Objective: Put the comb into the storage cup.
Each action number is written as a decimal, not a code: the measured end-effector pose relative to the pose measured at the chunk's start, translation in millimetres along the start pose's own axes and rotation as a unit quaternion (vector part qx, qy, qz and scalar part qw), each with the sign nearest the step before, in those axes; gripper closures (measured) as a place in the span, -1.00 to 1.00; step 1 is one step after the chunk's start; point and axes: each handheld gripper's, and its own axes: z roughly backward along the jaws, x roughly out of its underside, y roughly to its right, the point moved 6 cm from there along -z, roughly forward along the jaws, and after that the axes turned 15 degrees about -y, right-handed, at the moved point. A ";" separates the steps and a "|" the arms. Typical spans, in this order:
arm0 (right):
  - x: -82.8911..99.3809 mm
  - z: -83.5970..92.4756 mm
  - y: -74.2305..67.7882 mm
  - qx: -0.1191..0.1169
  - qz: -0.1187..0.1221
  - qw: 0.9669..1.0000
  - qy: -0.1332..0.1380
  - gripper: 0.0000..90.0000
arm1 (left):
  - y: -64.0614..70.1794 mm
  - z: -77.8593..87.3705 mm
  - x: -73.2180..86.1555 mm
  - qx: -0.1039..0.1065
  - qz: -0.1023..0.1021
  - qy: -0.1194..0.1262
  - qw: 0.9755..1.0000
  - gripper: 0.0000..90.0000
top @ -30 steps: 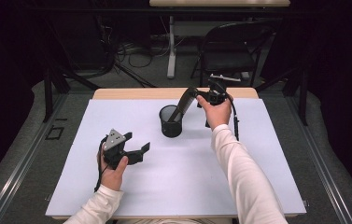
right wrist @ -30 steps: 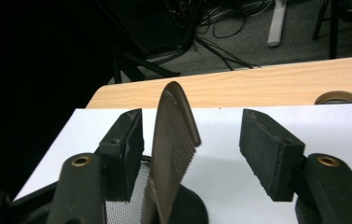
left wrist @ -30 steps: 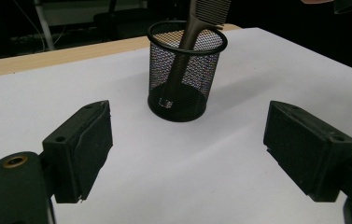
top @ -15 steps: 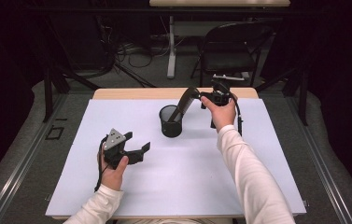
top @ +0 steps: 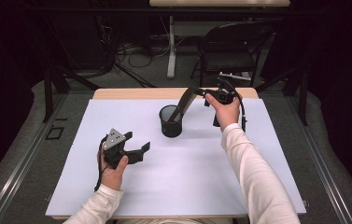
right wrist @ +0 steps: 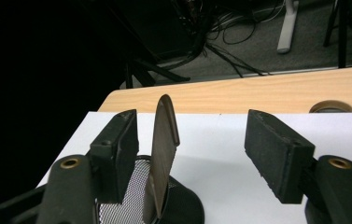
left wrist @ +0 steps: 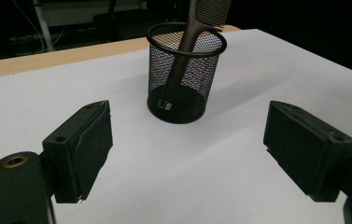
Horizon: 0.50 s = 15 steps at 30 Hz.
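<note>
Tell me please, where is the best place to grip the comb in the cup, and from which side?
Probably the toothed top end of the comb, which leans out over the rim of the mesh cup with free space around it. Come from above on the leaning side and close the jaws on its two flat faces; the handle sits deep inside the cup.

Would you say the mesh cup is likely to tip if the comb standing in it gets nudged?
Probably somewhat. The mesh cup looks thin-walled, so likely light. The comb leans on its rim and stands well above it, giving leverage. The cup's wide flat base should resist gentle pushes.
</note>
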 end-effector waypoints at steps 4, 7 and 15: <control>-1.7 3.8 1.9 -0.002 -0.004 1.000 0.006 -0.26 | 0.1 0.0 -0.1 0.000 0.000 0.000 1.000 -0.64; -2.1 6.1 3.0 0.000 -0.001 1.000 0.006 -0.29 | -0.3 0.0 -0.2 0.000 0.001 0.001 1.000 -0.64; -1.5 13.8 6.2 0.011 0.004 1.000 -0.001 -0.38 | -1.0 0.1 -0.2 -0.001 0.003 0.001 1.000 -0.64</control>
